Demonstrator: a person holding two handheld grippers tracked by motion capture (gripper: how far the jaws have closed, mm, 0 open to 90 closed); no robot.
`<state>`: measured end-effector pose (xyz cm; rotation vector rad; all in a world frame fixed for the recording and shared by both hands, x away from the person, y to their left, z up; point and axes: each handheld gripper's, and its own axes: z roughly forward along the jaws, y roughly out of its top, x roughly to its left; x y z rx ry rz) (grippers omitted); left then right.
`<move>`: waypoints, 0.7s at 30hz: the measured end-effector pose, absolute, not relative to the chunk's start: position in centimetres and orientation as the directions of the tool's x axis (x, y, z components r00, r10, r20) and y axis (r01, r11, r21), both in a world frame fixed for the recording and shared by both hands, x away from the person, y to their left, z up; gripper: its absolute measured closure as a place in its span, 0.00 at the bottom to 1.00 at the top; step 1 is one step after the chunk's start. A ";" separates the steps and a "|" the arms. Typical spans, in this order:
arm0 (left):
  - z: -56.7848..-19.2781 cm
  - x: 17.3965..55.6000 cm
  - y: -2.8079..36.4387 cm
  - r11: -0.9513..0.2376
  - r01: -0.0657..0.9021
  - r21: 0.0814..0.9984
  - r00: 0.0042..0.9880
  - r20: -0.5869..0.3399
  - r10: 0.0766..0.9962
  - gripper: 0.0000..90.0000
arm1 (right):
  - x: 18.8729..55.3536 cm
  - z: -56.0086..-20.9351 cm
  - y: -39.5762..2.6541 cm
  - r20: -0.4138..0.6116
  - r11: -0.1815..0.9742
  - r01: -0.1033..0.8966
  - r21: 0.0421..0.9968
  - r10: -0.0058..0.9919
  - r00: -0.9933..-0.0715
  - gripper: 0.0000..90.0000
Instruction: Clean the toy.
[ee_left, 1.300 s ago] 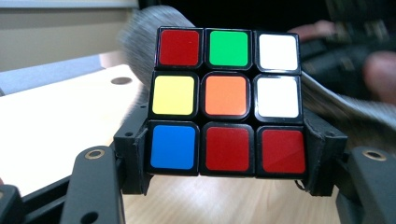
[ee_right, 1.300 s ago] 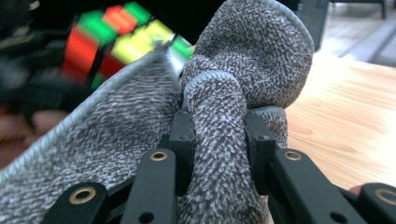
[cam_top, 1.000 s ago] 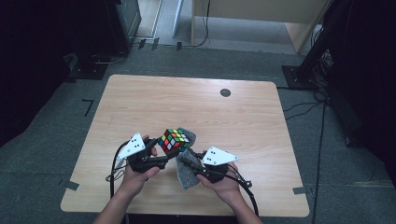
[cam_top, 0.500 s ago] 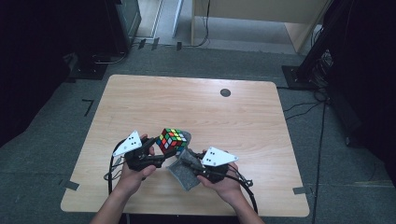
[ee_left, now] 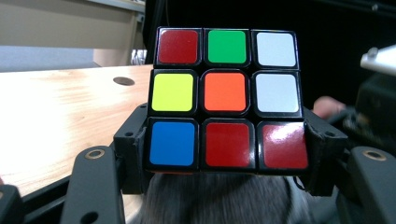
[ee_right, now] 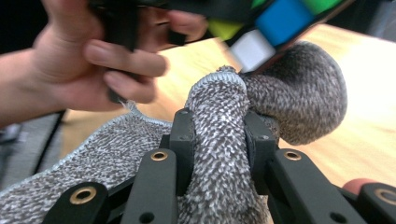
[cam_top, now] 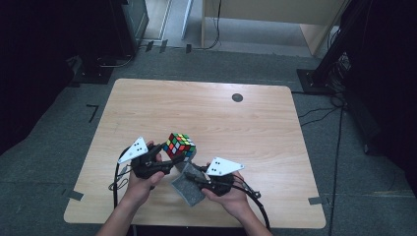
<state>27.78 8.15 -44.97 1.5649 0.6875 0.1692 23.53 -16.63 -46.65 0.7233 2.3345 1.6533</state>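
Observation:
A scrambled Rubik's cube (cam_top: pixel 179 145) hangs just above the table, with my left gripper (cam_top: pixel 170 157) shut on its lower layer. In the left gripper view the cube (ee_left: pixel 226 98) shows a face with an orange centre, and both black jaws press on its bottom row. My right gripper (cam_top: pixel 193 173) is shut on a bunched fold of grey knitted cloth (cam_top: pixel 189 191). In the right gripper view the cloth (ee_right: pixel 299 93) bulges up against the underside of the cube (ee_right: pixel 280 18), and the other hand (ee_right: pixel 70 70) is close behind.
The wooden table (cam_top: pixel 221 113) has a small black round cap (cam_top: pixel 237 97) near its far edge. Cables trail from both grippers toward the near edge. Dark equipment and stands surround the table on the grey floor.
My right gripper has shifted a little to the left with the cloth, closer under the cube. The left gripper and cube have barely moved.

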 end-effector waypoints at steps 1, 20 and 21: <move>-45.0 27.7 8.0 0.051 0.321 0.946 0.803 -0.300 0.515 0.38 | 23.3 -46.7 -16.2 0.135 0.249 0.281 0.927 0.477 -0.868 0.79; -45.4 27.3 7.2 0.044 0.305 0.951 0.785 -0.277 0.554 0.38 | 23.3 -47.5 -15.9 0.437 -0.037 0.476 0.879 0.465 -0.770 0.77; -45.3 27.2 7.3 0.045 0.304 0.952 0.785 -0.277 0.555 0.38 | 23.4 -47.4 -16.2 0.440 -0.046 0.476 0.878 0.468 -0.767 0.77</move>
